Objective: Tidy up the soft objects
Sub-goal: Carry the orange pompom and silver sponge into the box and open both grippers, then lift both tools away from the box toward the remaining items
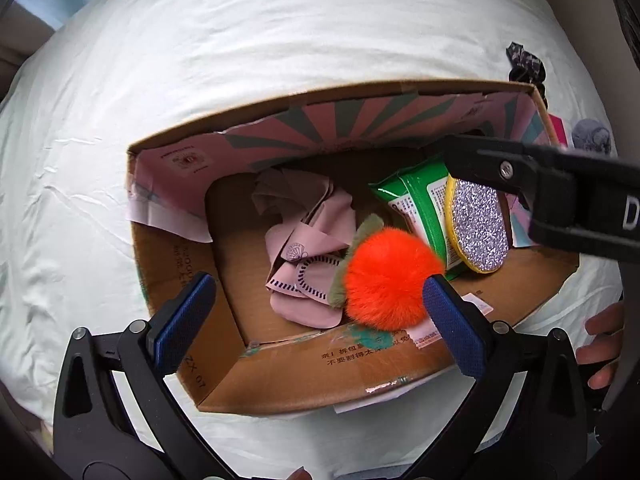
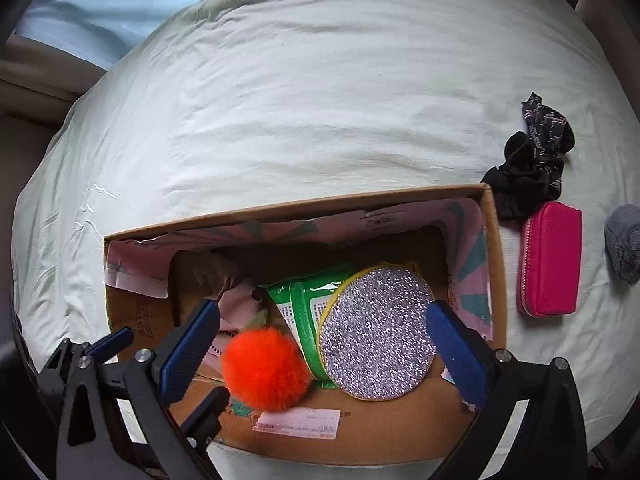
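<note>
An open cardboard box (image 1: 304, 376) (image 2: 494, 240) sits on a white bed sheet. Inside lie a fluffy orange pompom (image 1: 388, 280) (image 2: 264, 368), a crumpled pink cloth (image 1: 308, 248) (image 2: 240, 300), a green wipes pack (image 1: 420, 208) (image 2: 300, 304) and a round glittery pad (image 1: 480, 228) (image 2: 376, 332). My left gripper (image 1: 320, 320) hangs open over the box, with the pompom below, beside its right pad. My right gripper (image 2: 324, 354) is open above the glittery pad, its pads clear of it. One of its fingers (image 1: 480, 160) reaches in from the right in the left wrist view.
To the right of the box on the sheet lie a black scrunchie (image 2: 528, 176) (image 1: 524, 66), a pink zip pouch (image 2: 550, 258) and a grey furry item (image 2: 624, 244) (image 1: 592, 136). A person's hand (image 1: 600, 344) shows at the right edge. Light blue fabric (image 2: 100, 4) lies at the far left.
</note>
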The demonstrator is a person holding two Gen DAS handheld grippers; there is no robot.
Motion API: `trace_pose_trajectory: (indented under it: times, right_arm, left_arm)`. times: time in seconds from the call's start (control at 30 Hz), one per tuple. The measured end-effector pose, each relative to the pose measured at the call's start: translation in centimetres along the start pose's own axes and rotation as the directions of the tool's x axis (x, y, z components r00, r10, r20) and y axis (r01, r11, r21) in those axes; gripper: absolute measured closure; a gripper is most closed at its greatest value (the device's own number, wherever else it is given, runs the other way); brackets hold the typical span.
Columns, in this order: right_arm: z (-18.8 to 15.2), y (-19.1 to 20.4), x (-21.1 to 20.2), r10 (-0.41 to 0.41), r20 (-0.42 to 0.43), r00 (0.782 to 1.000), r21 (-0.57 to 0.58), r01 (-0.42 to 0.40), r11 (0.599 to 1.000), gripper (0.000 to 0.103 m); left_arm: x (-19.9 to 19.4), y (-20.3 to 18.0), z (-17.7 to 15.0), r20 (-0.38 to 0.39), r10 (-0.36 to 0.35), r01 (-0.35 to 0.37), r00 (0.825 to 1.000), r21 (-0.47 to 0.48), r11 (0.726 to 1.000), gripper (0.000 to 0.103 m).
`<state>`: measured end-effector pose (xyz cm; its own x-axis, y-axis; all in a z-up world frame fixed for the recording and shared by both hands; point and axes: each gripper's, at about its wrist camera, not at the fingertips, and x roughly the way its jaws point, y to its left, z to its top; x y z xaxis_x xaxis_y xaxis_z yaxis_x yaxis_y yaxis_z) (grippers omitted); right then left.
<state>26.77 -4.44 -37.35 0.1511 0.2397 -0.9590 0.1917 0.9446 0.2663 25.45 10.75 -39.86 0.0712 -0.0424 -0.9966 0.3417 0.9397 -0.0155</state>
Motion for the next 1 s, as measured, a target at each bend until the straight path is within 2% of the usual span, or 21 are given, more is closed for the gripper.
trace_pose_trajectory:
  times: [0.4, 0.57, 0.77, 0.9, 1.0]
  right_arm:
    - [-1.8, 1.1, -5.7, 0.005, 0.079, 0.997, -0.055, -0.001, 0.998, 0.000]
    - [-3.5, 2.4, -10.4, 0.006, 0.163, 0.987, -0.103, 0.011, 0.995, 0.000]
    - [-6.5, 4.2, -16.1, -0.020, 0.270, 0.963, -0.181, 0.071, 0.981, 0.000]
    - [-8.8, 4.4, -19.5, -0.012, 0.331, 0.944, -0.185, 0.077, 0.980, 0.000]
    - [-10.7, 3.9, -21.7, -0.016, 0.373, 0.928, -0.174, 0.086, 0.981, 0.000]
  left_arm:
    - [-5.8, 1.1, -1.5, 0.096, 0.008, -0.005, 0.995, -0.037, 0.999, 0.000]
    - [-9.3, 2.0, -2.9, 0.158, -0.003, 0.017, 0.987, -0.086, 0.996, 0.000]
    - [-14.5, 3.1, -5.8, 0.256, 0.016, 0.020, 0.966, -0.136, 0.990, 0.000]
    - [-17.8, 3.5, -7.9, 0.312, 0.034, 0.016, 0.949, -0.158, 0.987, 0.000]
    - [-20.4, 3.4, -9.7, 0.365, 0.045, 0.017, 0.930, -0.165, 0.986, 0.000]
